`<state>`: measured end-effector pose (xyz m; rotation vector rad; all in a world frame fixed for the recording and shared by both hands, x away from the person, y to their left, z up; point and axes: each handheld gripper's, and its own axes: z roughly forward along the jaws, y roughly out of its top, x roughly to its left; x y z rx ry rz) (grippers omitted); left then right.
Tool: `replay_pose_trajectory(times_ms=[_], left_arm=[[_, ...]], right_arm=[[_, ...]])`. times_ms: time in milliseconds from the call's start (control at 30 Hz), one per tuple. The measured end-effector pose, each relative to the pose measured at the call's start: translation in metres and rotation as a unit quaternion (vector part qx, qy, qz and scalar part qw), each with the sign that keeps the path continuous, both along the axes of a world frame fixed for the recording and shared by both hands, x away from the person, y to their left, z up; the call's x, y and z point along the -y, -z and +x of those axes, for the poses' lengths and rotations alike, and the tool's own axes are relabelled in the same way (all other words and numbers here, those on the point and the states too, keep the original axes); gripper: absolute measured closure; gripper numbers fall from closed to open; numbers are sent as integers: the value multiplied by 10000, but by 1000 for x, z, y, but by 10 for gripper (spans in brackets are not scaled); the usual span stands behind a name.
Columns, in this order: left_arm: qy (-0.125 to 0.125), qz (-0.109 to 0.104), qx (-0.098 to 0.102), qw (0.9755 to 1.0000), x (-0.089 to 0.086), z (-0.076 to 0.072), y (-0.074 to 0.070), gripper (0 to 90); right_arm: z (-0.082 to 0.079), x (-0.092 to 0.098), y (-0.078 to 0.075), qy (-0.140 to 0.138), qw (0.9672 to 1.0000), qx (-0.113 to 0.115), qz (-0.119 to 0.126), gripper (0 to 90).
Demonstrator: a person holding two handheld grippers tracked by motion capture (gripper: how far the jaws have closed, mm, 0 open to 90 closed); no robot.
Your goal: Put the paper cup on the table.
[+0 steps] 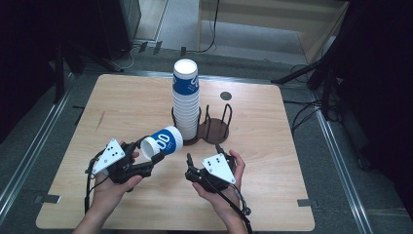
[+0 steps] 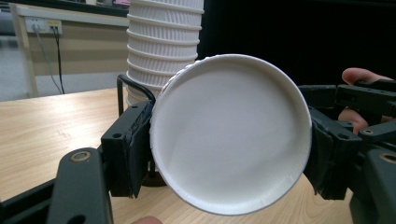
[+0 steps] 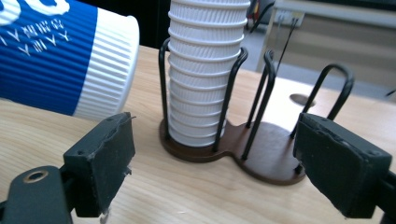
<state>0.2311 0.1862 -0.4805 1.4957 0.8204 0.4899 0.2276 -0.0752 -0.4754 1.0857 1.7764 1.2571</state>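
Wooden table (image 1: pixel 122 107): left gripper (image 1: pixel 146 168) clamps a blue cup (image 1: pixel 163 142) lying sideways between its jaws (mouth toward camera); right gripper (image 1: pixel 202 163) open, empty, beside the stack (image 1: pixel 185 102).

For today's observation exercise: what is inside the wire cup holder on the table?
One ring of the cup holder holds a tall cup stack; the other is empty. The stack's bottom cup interior is covered.

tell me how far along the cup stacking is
Done: a tall stack of cups stands in one ring of the wire holder. In hand: the left claw grips one blue cup on its side. The right claw is open and empty. Left: that cup, seemingly, and the holder's other ring is empty.
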Motion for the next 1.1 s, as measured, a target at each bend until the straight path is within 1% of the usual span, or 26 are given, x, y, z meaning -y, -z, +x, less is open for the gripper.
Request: replay_pose_trajectory(times_ms=[33,67,100,133,233,367,400,467,500,533,567,600,633,667,733,767,800,833,867,900,933,967,1000,1033,1067,1100], left_arm=[[0,0,0,10000,0,0,0,278],[2,1,-5,10000,0,0,0,278],[2,1,-5,10000,0,0,0,278],[1,-10,-1,10000,0,0,1,278],[-1,-31,4,10000,0,1,2,278],[-14,-66,8,10000,0,1,2,278],[-10,-63,16,10000,0,1,2,278],[-18,-56,24,10000,0,1,2,278],[-18,-56,24,10000,0,1,2,278],[-28,-69,21,10000,0,1,2,278],[-28,-69,21,10000,0,1,2,278],[-46,-96,6,9999,-1,1,2,278],[-46,-96,6,9999,-1,1,2,278],[-53,-123,6,9999,-1,2,2,277],[-54,-127,14,9999,-1,2,3,277],[-58,-134,21,9999,-1,2,3,277],[-59,-138,19,9999,-2,2,2,277],[-59,-138,19,9999,-2,2,2,277],[-62,-141,22,9999,-2,2,2,278],[-62,-141,22,9999,-2,2,2,277],[-63,-142,23,9999,-2,2,3,277],[-58,-140,30,9999,-2,2,3,277],[-61,-148,37,9999,-1,2,3,277],[-59,-144,39,9999,-1,2,3,277],[-59,-144,39,9999,-1,2,3,278],[-59,-140,41,9999,-1,1,3,278]], right_arm=[[0,0,0,0,10000,0,0,128],[1,0,0,0,9998,-112,152,130],[1,0,0,0,9998,-112,152,130],[1,0,-1,18,9994,-195,274,128],[0,-1,-1,44,9992,-225,312,117],[1,-2,-2,119,9975,-422,554,44],[1,-2,-2,119,9975,-422,554,44],[2,-1,-3,218,9949,-583,791,13],[2,-1,-3,218,9949,-583,791,13],[2,-1,-4,215,9929,-671,956,0],[2,-1,-4,215,9929,-671,956,0],[2,0,-5,251,9908,-726,1118,0],[2,0,-5,251,9908,-726,1118,0],[3,1,-5,279,9870,-837,1345,0],[4,1,-6,315,9828,-933,1565,0],[4,1,-6,315,9828,-933,1565,0],[5,2,-7,342,9776,-1012,1815,0],[5,2,-7,342,9776,-1012,1815,0],[6,2,-7,315,9713,-1123,2073,0],[6,3,-7,306,9678,-1173,2208,0],[6,3,-7,306,9678,-1173,2208,0],[6,2,-7,310,9632,-1252,2358,0],[7,2,-7,271,9533,-1391,2669,0],[8,2,-6,253,9500,-1437,2759,0],[8,2,-6,253,9500,-1437,2759,0],[8,1,-6,247,9454,-1492,2887,0]])
